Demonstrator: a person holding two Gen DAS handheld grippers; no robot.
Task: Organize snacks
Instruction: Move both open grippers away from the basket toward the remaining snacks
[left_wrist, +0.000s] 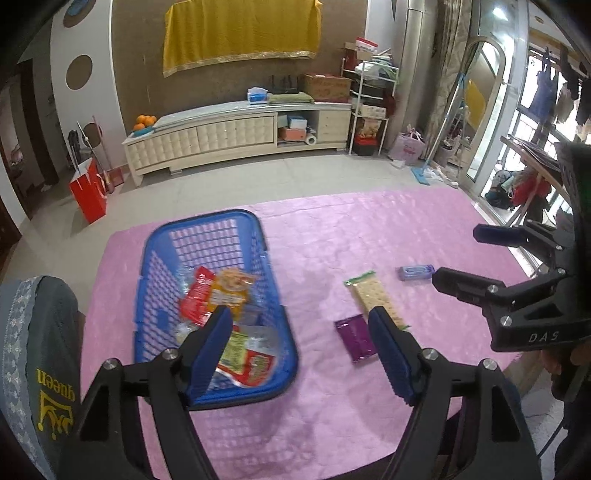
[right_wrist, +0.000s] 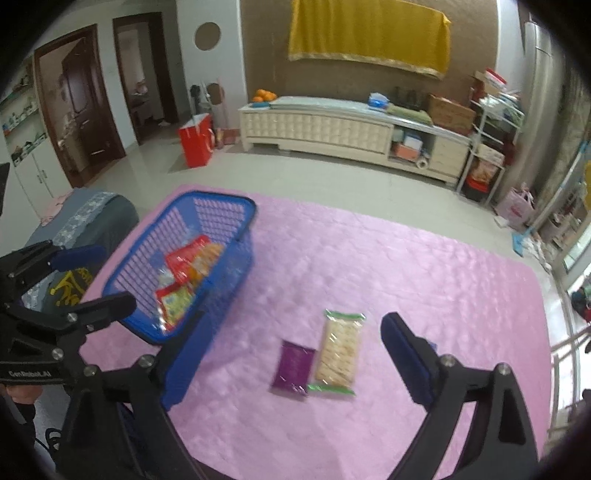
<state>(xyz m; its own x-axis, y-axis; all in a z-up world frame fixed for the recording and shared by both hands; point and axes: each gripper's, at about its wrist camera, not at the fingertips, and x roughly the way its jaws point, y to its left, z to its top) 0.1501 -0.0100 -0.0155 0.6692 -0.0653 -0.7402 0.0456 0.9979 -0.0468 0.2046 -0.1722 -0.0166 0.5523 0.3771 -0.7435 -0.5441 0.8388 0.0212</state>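
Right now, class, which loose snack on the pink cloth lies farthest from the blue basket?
The small blue packet; the cracker pack and purple packet lie closer to the basket.

I saw open pink surface (right_wrist: 424, 266) right of the cracker pack (right_wrist: 338, 352); the blue basket (right_wrist: 236, 206) blocked the left.
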